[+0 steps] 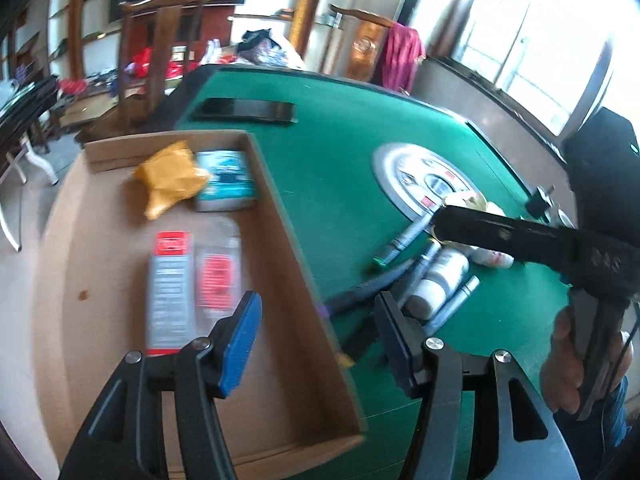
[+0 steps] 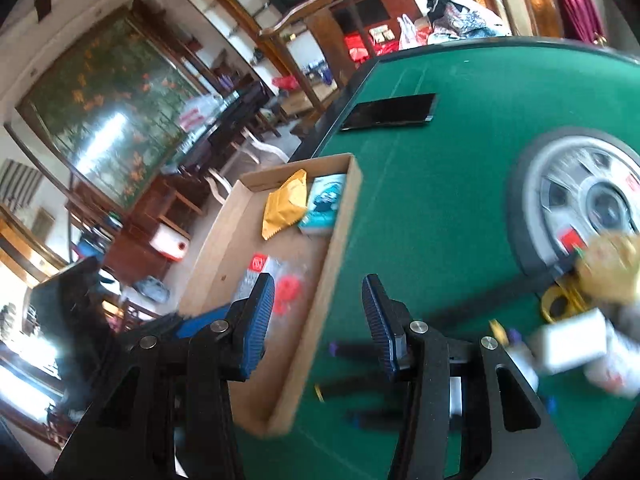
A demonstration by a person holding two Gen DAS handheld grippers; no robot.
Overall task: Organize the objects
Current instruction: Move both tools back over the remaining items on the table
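Observation:
A shallow cardboard box [image 1: 280, 200] lies at the left edge of the green table [image 1: 352, 128]. It holds a yellow packet [image 1: 170, 178], a teal box [image 1: 226, 180] and two clear packs with red labels [image 1: 192, 276]. My left gripper [image 1: 316, 332] is open and empty above the box's right wall. Beside it on the felt lies a pile of pens [image 1: 404, 240], a white bottle [image 1: 440, 276] and small items. My right gripper [image 2: 318, 320] is open and empty over the same wall [image 2: 340, 248]; its body shows in the left wrist view [image 1: 560, 244]. Dark pens [image 2: 356, 388] lie under it.
A black phone [image 1: 244, 110] lies at the table's far side. A round silver console [image 2: 588, 200] sits in the table's middle. A gold-wrapped item [image 2: 612, 264], yellow scissors handle [image 2: 560, 304] and a white box [image 2: 572, 340] lie blurred at right. Wooden chairs [image 1: 160, 40] stand beyond.

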